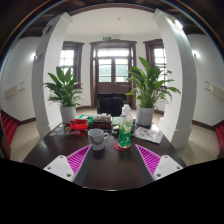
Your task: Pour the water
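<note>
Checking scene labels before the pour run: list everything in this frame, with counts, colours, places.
bottle: 1, green, on table just ahead of the fingers
cup: 1, grey, left of bottle
red thing: 1, behind cup, too small to identify
book: 1, pale, right of bottle
table: 1, dark
plants: 2, green in white pots, either side beyond table
columns: 2, white, flanking the room
door: 1, dark frame, far wall
tool: 1, pink pads, fingers open, holding nothing
</note>
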`<state>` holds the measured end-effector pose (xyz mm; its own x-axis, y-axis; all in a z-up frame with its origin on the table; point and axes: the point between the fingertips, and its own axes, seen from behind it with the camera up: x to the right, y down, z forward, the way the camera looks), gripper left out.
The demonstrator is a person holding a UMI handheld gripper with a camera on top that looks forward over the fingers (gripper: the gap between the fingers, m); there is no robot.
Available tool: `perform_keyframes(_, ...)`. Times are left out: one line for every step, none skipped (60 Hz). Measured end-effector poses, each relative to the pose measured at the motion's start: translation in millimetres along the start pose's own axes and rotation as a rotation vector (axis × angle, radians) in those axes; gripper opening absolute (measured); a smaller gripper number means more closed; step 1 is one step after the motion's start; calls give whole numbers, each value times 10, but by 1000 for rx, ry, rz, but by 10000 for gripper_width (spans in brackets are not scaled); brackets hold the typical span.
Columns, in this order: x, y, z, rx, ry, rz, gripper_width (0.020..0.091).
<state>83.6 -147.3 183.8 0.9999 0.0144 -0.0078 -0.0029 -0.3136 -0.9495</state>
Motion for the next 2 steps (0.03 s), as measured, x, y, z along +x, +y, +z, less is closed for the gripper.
perform_keyframes(-14, -4, -3, 2, -1, 1, 855)
perform_keyframes(-28, -6, -4, 4, -2, 2, 855)
